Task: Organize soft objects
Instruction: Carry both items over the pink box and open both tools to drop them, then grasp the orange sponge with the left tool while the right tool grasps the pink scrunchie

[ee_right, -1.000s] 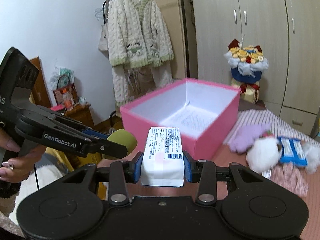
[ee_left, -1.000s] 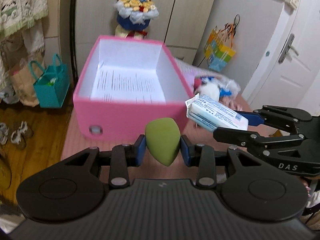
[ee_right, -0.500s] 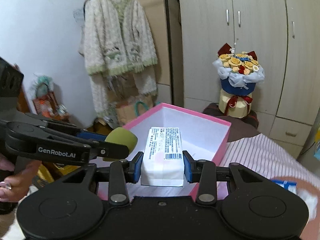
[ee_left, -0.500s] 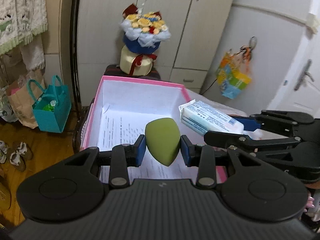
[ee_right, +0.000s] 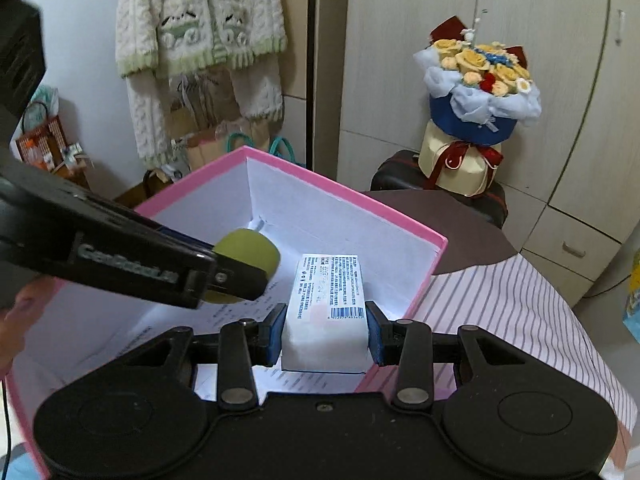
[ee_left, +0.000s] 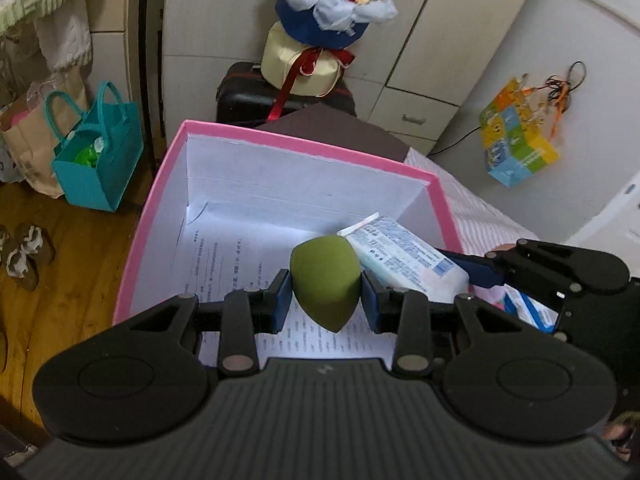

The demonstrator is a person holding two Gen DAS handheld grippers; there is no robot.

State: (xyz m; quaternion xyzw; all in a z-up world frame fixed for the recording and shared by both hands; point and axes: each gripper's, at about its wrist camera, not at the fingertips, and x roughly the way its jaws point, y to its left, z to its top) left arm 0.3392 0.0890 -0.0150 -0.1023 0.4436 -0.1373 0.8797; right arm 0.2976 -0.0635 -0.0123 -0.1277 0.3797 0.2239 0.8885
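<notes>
My left gripper [ee_left: 325,294] is shut on a green egg-shaped sponge [ee_left: 325,280] and holds it over the open pink box [ee_left: 304,154]. My right gripper [ee_right: 326,326] is shut on a white tissue pack [ee_right: 326,308] and holds it over the same box [ee_right: 344,200], near its right wall. The sponge also shows in the right wrist view [ee_right: 248,254], left of the pack. The tissue pack shows in the left wrist view [ee_left: 404,258], right of the sponge. The box's white inside holds a printed sheet [ee_left: 224,256].
A flower bouquet [ee_left: 320,20] stands on a black case behind the box. A teal bag [ee_left: 96,160] and sandals [ee_left: 24,248] sit on the wooden floor at left. A striped cloth [ee_right: 520,320] covers the table right of the box. A blue-white packet [ee_left: 528,308] lies at right.
Both grippers have moved forward and tilted down over the pink box, each still holding its object. The box's inside now fills the view below them.
</notes>
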